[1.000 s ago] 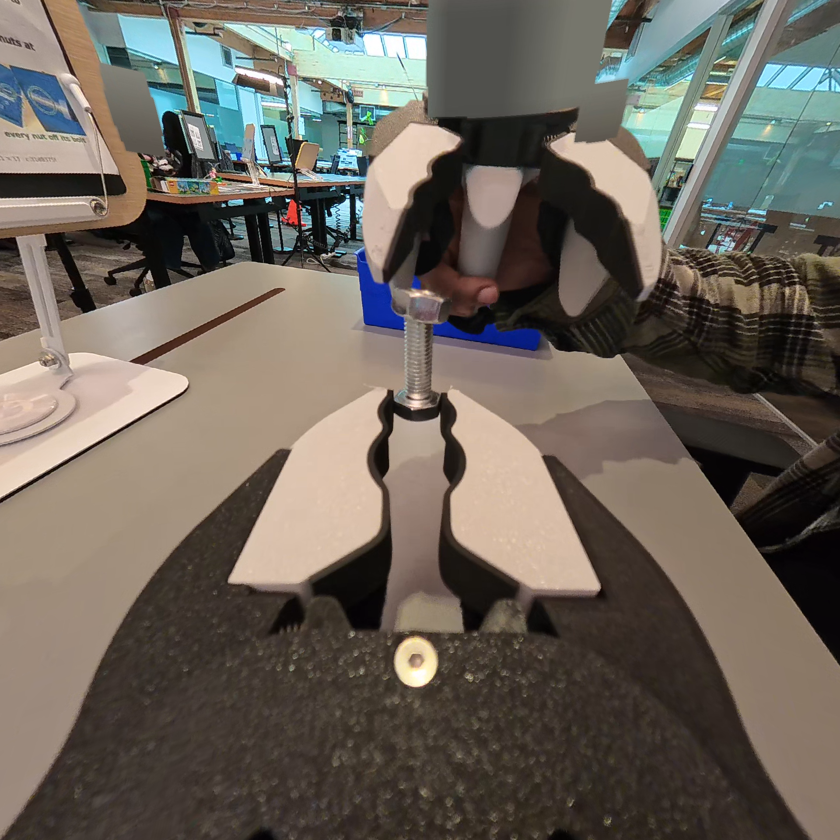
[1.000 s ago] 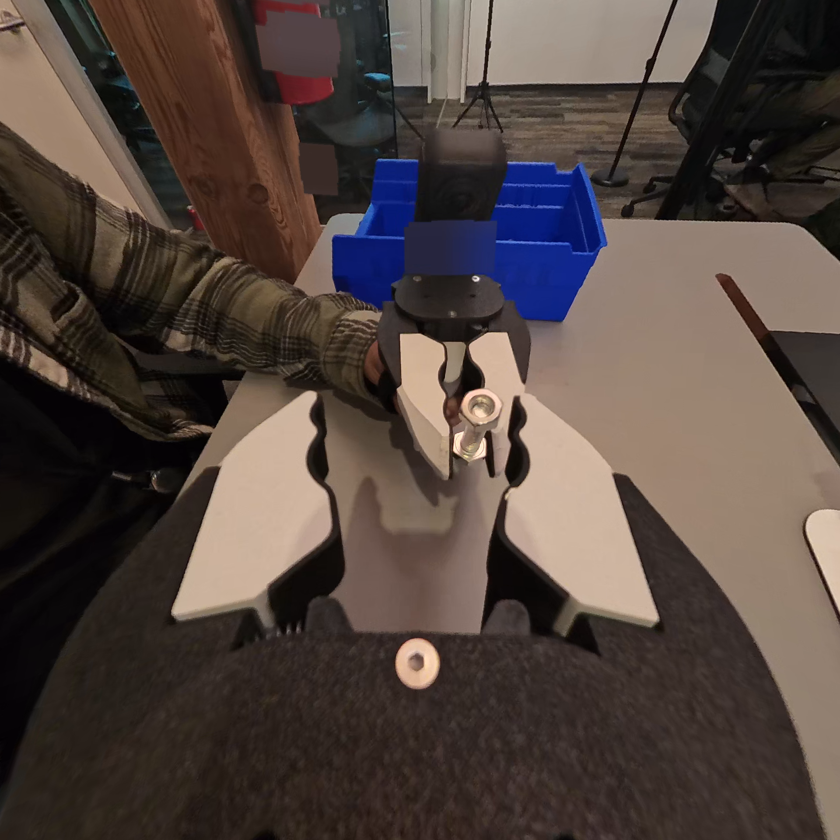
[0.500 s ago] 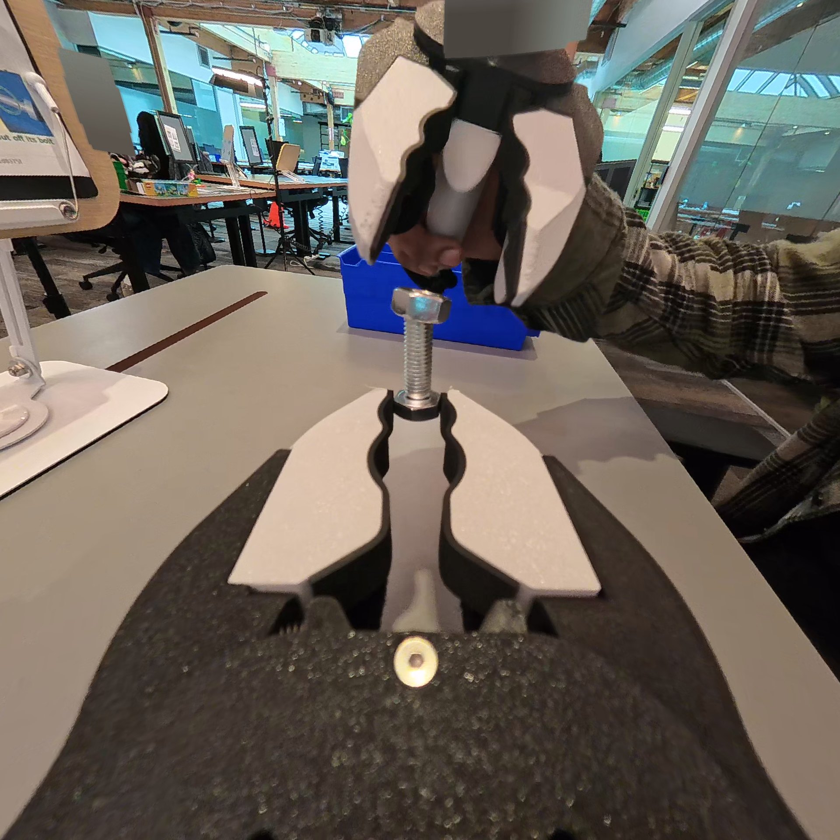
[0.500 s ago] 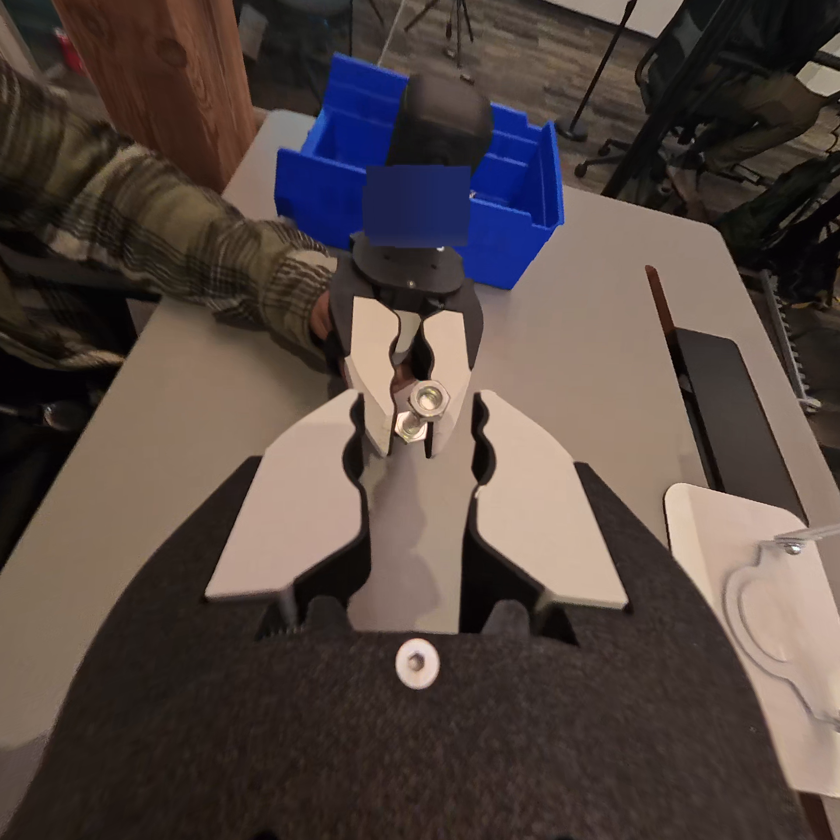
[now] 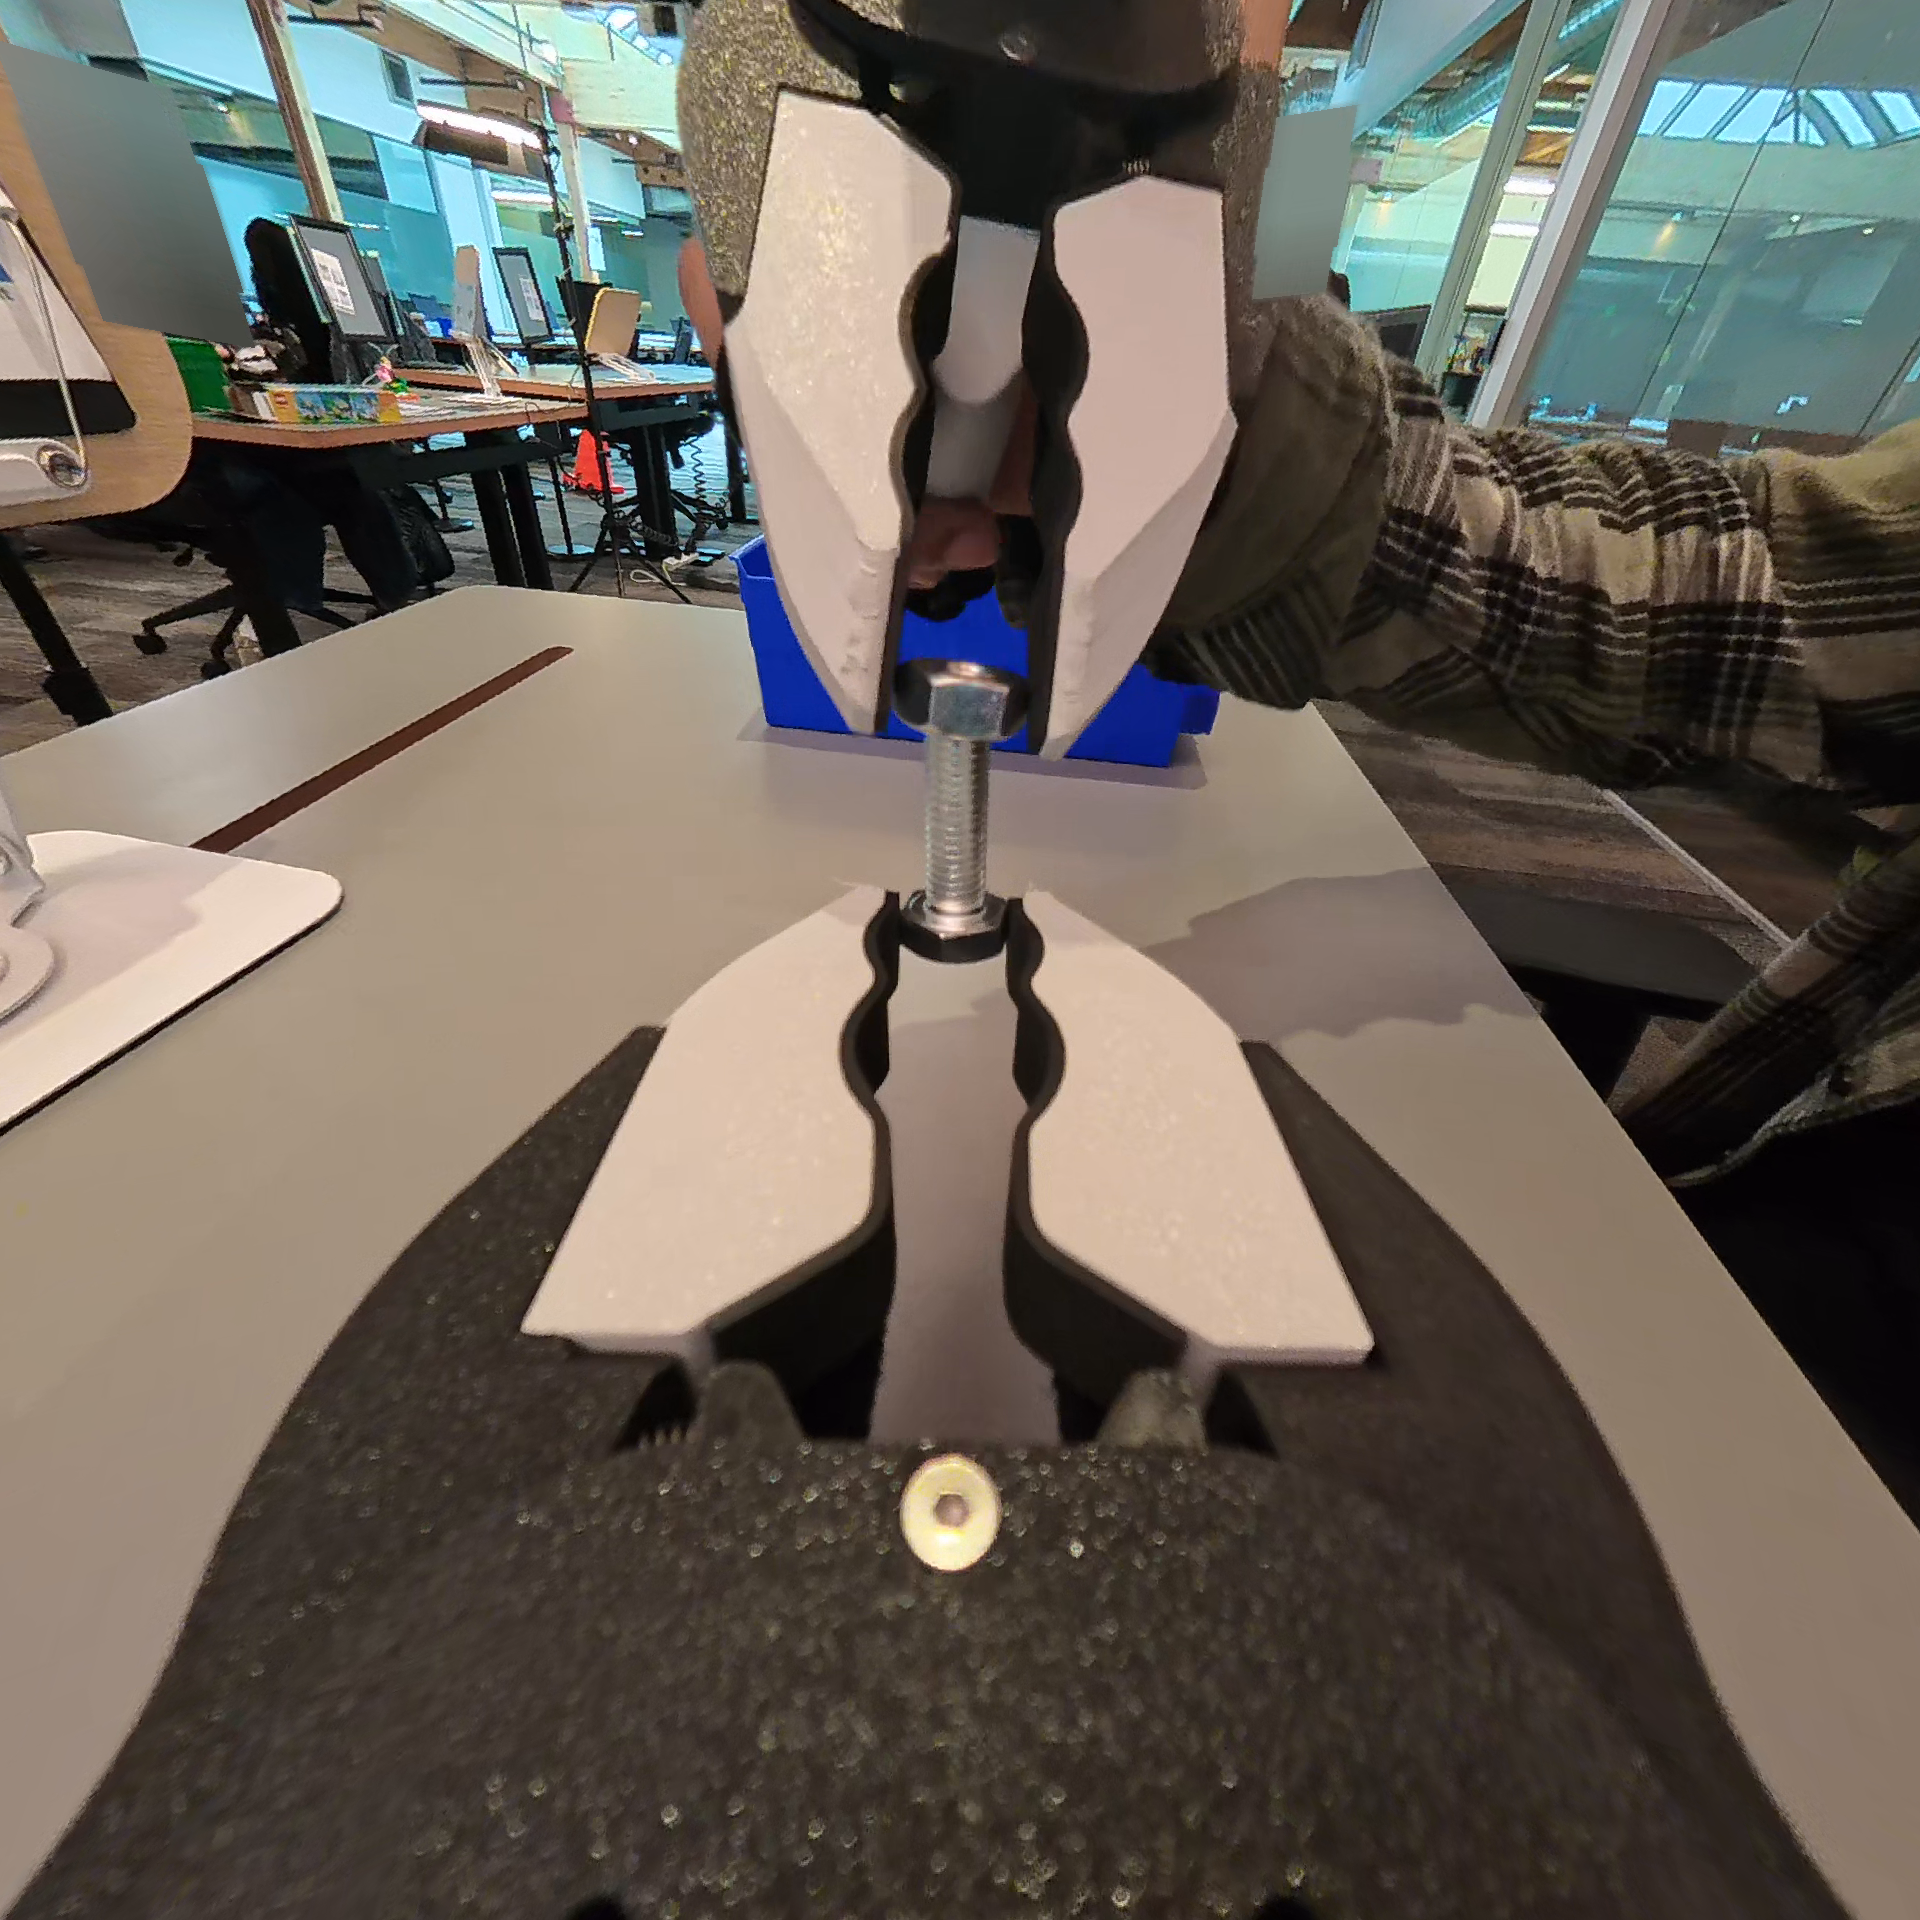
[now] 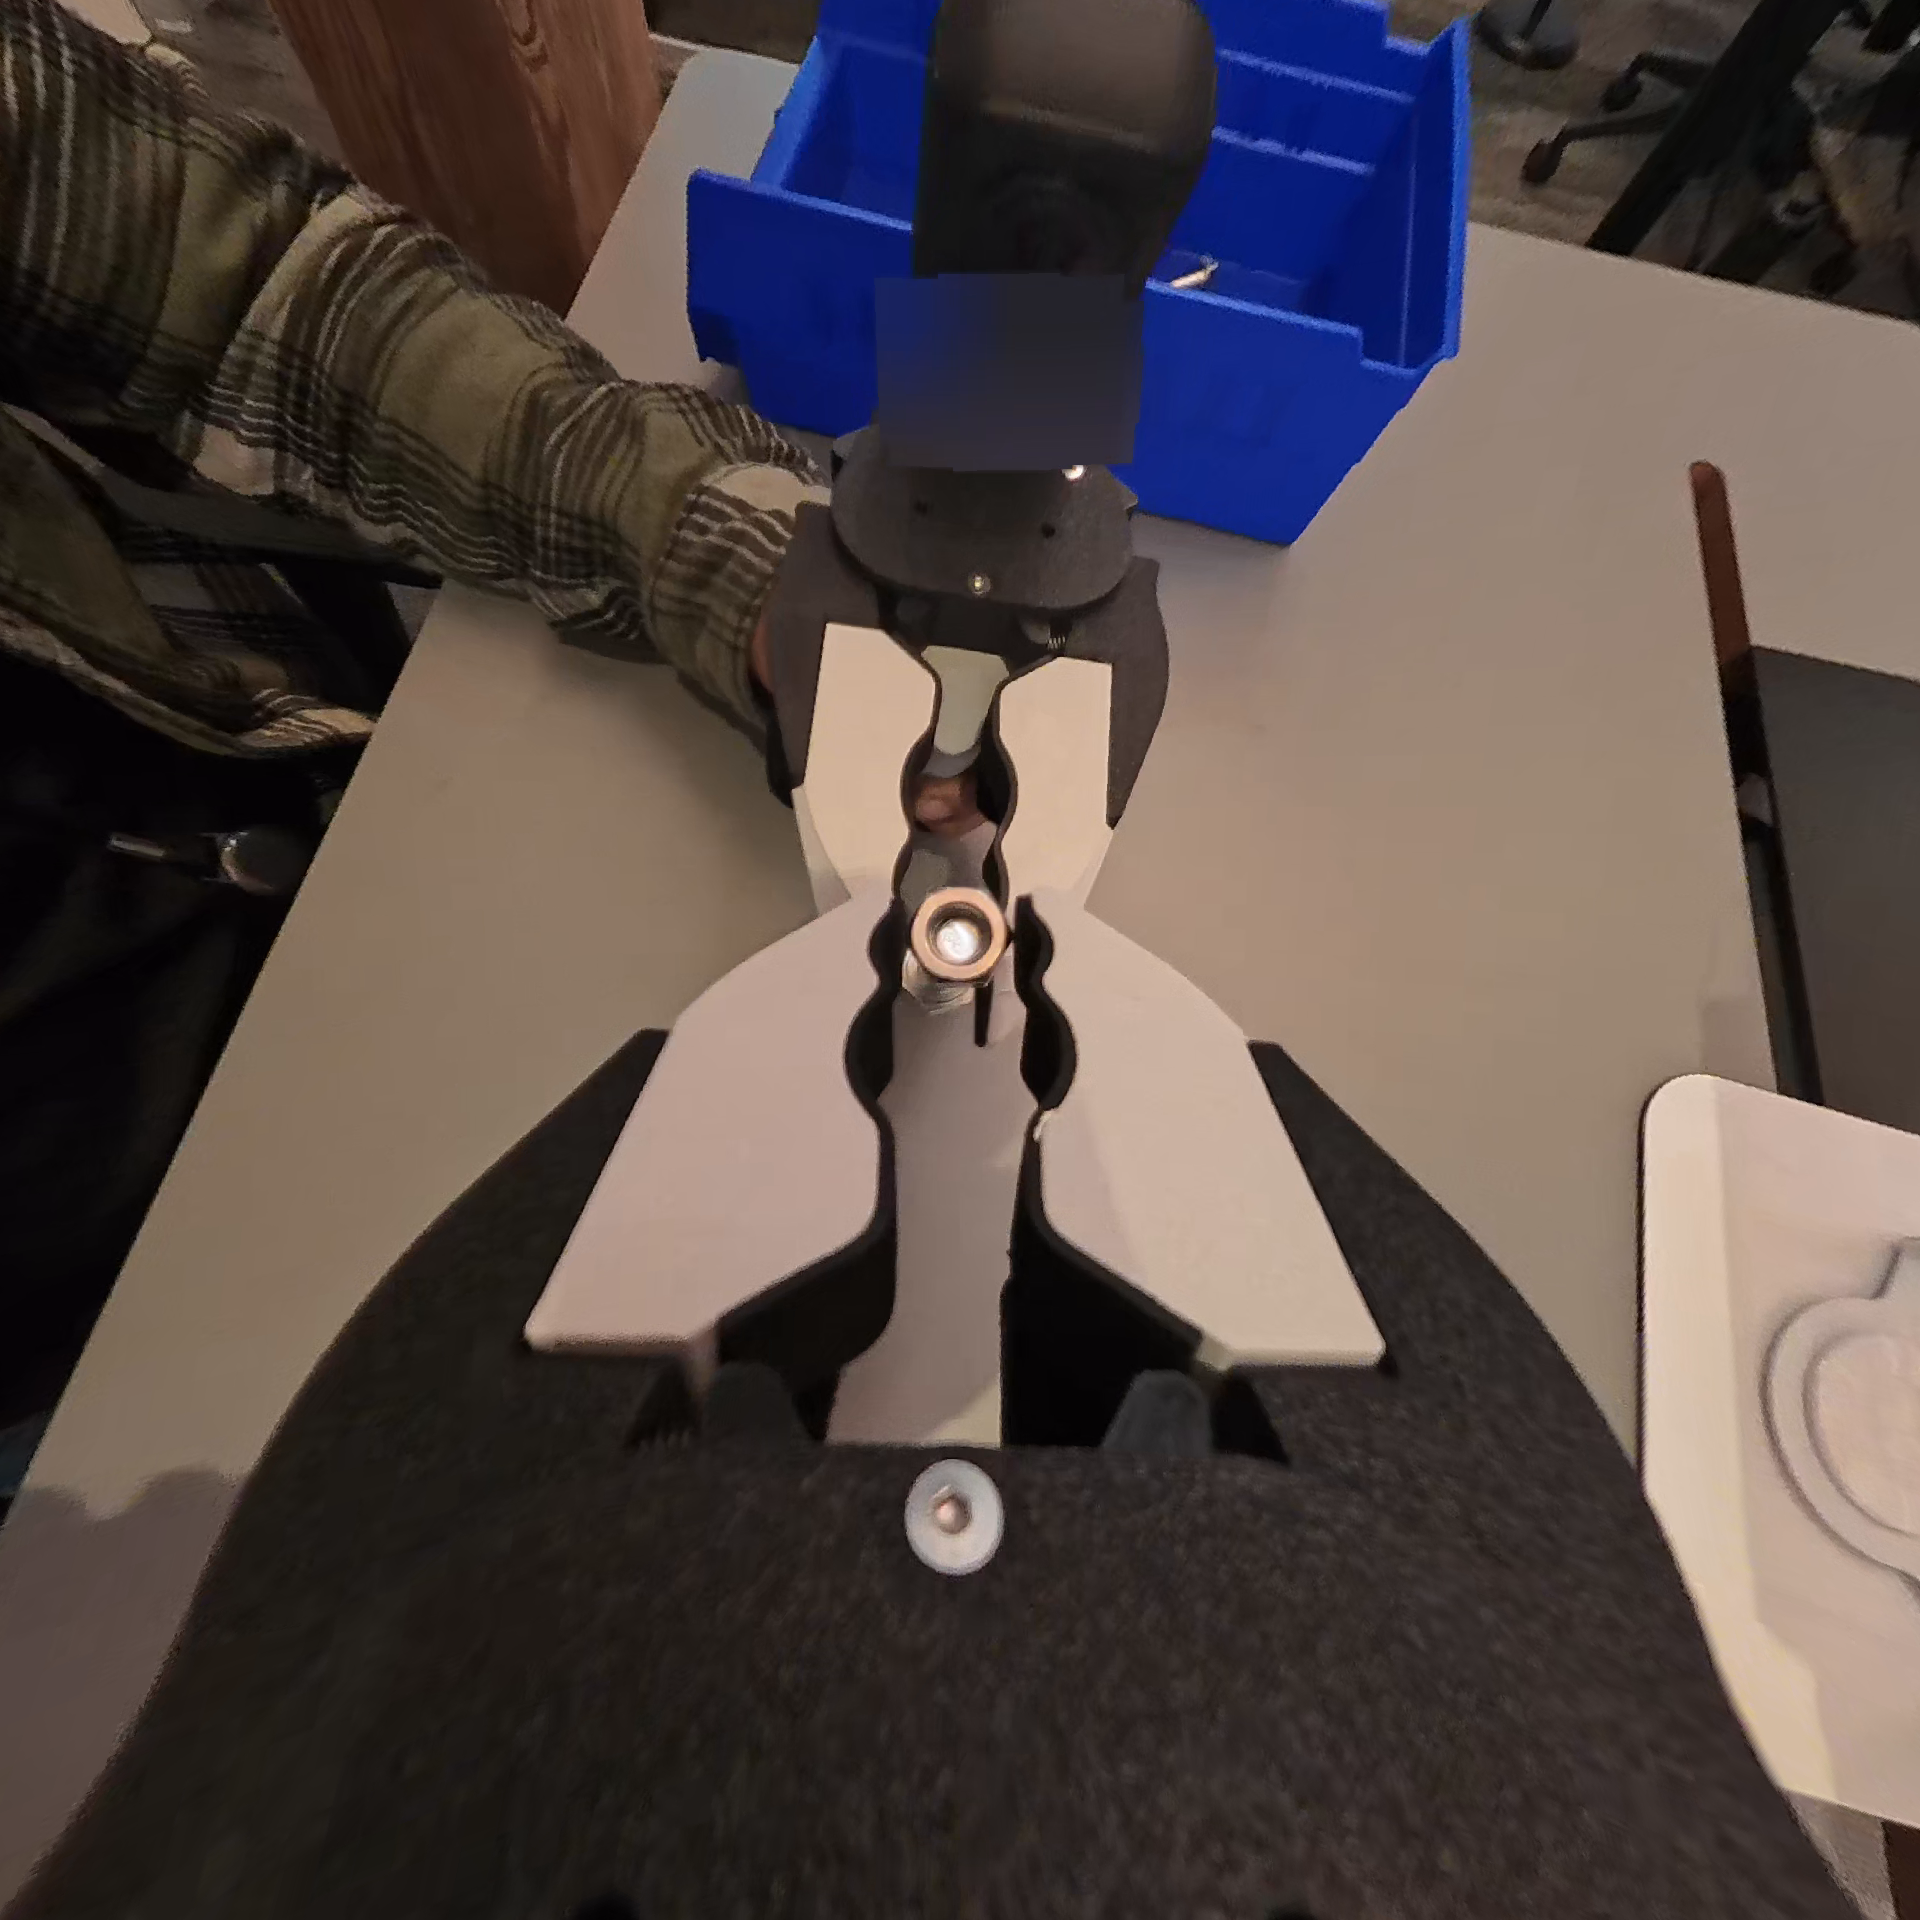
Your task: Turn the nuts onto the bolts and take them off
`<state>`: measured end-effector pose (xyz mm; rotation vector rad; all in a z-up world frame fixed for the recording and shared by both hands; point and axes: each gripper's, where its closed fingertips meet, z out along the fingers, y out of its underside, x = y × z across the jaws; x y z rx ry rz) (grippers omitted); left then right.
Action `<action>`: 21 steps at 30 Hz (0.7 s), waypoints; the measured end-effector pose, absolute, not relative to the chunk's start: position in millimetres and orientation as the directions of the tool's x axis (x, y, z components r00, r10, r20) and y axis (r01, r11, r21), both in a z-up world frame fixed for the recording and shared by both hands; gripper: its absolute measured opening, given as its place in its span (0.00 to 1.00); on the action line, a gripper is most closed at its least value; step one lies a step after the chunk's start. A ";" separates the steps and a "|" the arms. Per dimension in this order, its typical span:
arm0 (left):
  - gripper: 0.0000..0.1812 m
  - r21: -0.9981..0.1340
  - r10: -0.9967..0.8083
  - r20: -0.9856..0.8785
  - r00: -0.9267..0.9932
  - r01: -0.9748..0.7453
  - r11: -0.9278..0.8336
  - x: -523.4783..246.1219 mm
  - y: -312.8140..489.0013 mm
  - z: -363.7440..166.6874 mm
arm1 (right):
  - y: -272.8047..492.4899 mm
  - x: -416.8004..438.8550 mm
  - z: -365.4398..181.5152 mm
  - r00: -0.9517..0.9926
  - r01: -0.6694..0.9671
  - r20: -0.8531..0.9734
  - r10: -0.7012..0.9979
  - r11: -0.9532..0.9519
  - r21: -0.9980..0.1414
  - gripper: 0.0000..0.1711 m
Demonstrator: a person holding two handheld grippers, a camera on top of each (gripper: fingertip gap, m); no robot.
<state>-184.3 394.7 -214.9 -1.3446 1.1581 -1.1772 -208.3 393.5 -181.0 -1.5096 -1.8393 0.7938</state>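
A silver bolt (image 5: pixel 954 821) stands upright over the grey table (image 5: pixel 623 831), head up. My left gripper (image 5: pixel 951 932) is shut on the nut (image 5: pixel 951 920) at the bolt's lower end. My right gripper (image 5: pixel 961 717) comes down from above, and its white fingers (image 5: pixel 831 468) close on the two sides of the bolt head. In the right wrist view I look straight down on the bolt head (image 6: pixel 956 938) between my right gripper (image 6: pixel 956 951) tips. The left gripper's fingers (image 6: pixel 847 769) reach in from the far side. Part of the nut (image 6: pixel 933 1000) shows below the head.
A blue bin (image 6: pixel 1351 343) stands on the table behind the bolt and also shows in the left wrist view (image 5: pixel 1112 717). A white stand base (image 5: pixel 156 935) sits to the left, which is the right in the other view (image 6: pixel 1766 1351). A plaid sleeve (image 5: pixel 1558 582) reaches in. The table edge (image 5: pixel 1455 935) runs close by. My two grippers' fingertips are within a few centimetres of each other.
My right gripper was open beside the bolt head. It has swung over the top and closed on the head. My left gripper kept hold of the nut.
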 end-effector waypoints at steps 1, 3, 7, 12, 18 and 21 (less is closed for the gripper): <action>0.11 -0.995 -0.994 0.067 0.082 -0.064 -0.072 -184.0 394.6 -215.7 | 393.1 -207.6 -182.0 -0.154 0.623 0.074 0.985 0.155 -0.767 0.12; 0.11 -0.995 -0.995 0.058 0.085 -0.077 -0.064 -183.0 394.3 -217.5 | 392.4 -206.1 -183.9 -0.150 0.654 0.027 0.988 0.120 -0.747 0.11; 0.11 -0.994 -0.994 0.037 0.101 -0.099 -0.047 -182.2 395.1 -220.0 | 393.0 -203.6 -186.5 -0.135 0.704 -0.017 0.991 0.084 -0.705 0.11; 0.11 -0.992 -0.987 0.005 0.161 -0.123 -0.025 -182.9 400.9 -221.2 | 396.4 -205.6 -188.4 -0.028 0.734 -0.068 0.997 -0.026 -0.678 0.11; 0.10 -0.987 -0.970 -0.020 0.242 -0.158 -0.019 -185.1 410.7 -225.2 | 402.4 -207.8 -192.4 0.177 0.727 -0.166 0.970 -0.243 -0.642 0.11; 0.10 -0.987 -0.972 0.004 0.237 -0.153 -0.041 -185.0 410.9 -225.6 | 403.7 -207.8 -192.3 0.191 0.710 -0.179 0.965 -0.262 -0.654 0.11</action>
